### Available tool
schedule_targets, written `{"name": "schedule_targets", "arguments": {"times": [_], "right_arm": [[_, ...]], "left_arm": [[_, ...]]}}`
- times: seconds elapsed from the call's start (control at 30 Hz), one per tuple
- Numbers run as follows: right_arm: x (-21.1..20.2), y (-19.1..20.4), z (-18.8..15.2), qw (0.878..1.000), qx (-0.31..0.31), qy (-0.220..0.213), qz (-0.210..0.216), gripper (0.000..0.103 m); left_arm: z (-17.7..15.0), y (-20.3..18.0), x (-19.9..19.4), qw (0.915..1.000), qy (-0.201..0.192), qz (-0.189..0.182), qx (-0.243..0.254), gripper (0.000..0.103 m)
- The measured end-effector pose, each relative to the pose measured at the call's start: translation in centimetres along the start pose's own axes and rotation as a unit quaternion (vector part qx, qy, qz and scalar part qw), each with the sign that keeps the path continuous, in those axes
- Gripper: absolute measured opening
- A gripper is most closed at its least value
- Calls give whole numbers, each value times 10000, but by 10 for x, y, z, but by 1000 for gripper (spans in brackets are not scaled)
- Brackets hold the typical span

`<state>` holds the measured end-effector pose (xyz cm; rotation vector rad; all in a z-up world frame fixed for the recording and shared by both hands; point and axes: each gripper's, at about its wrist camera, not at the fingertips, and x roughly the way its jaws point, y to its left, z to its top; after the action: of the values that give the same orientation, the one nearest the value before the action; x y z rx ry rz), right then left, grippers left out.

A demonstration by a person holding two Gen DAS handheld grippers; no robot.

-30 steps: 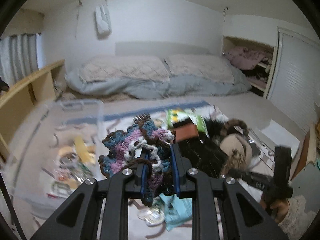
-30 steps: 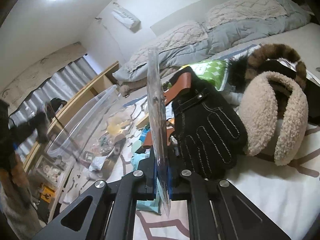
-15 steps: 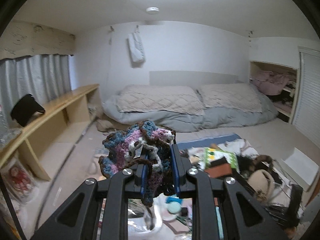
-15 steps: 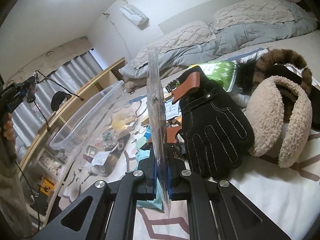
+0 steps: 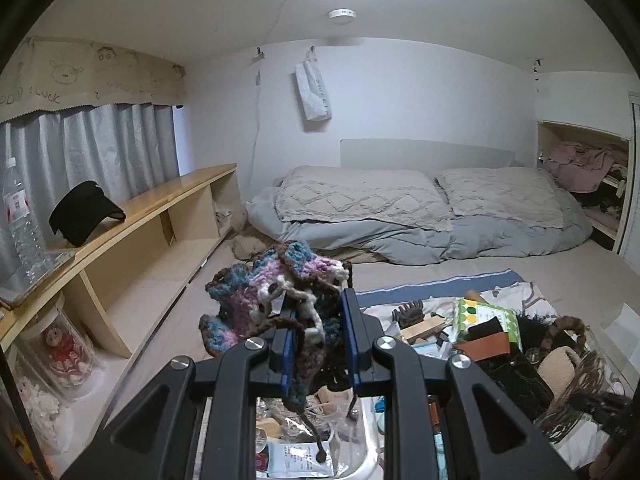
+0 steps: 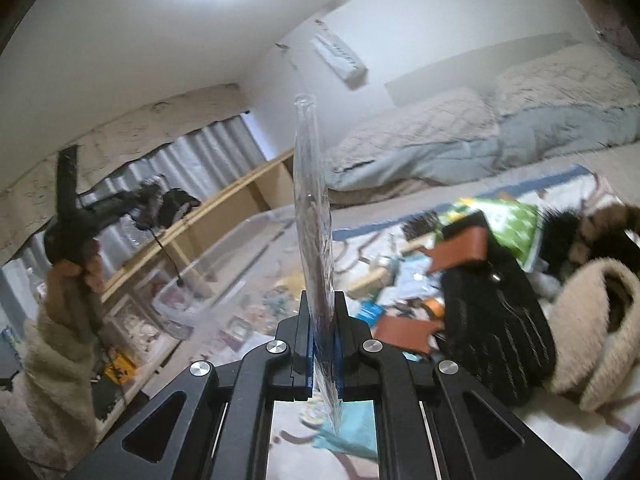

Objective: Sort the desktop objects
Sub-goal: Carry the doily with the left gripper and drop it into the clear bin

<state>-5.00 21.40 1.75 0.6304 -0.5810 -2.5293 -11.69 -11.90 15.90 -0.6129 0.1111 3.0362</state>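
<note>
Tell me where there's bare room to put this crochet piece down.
Bare bed surface between the grey duvet and the patterned cloth's blue edge. The wooden shelf top beyond the black cap is free. The cloth around the black glove is crowded.

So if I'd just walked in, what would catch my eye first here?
Probably the blue, pink and cream crocheted piece, bunched between the left gripper fingers, held up with the bed behind it. Next, the clear plastic sheet standing edge-on, pinched in the right gripper, with a black glove and fluffy cream earmuffs to its right.
</note>
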Motion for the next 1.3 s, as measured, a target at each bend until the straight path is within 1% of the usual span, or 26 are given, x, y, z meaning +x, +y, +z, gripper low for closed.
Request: {"name": "schedule_targets", "arguments": {"times": [0.1,0.2,0.23,0.33,0.47,0.57,0.7,0.77,0.87,0.97,1.07,1.3], "right_arm": [[5,13,10,9998,6,8,195,9],[8,22,19,9975,277,70,646,9],[9,26,19,9969,291,80,731,9],[7,44,20,9962,168,79,852,9],[6,59,19,9954,37,105,956,9],[7,64,19,9948,12,133,1005,9],[9,67,17,9946,7,180,1022,9],[12,67,15,9945,26,219,1020,9],[16,66,12,9947,50,281,987,9],[19,65,9,9947,99,339,969,9],[23,64,7,9945,143,381,966,9],[26,64,3,9942,188,434,969,9]], "left_arm": [[-3,5,4,10000,38,42,-11,21],[-7,12,10,9999,99,98,-19,21],[-8,15,13,9998,143,108,-28,21],[-15,23,24,9994,309,161,-40,21],[-28,33,42,9978,626,184,-82,21],[-41,40,59,9951,966,154,-113,21],[-60,46,82,9874,1573,150,-120,21],[-67,50,89,9841,1757,157,-185,21],[-72,56,95,9808,1914,373,-84,21],[-76,64,97,9750,2121,654,104,21],[-78,73,93,9702,2209,948,312,21],[-71,89,76,9695,2113,1182,374,21]]}}
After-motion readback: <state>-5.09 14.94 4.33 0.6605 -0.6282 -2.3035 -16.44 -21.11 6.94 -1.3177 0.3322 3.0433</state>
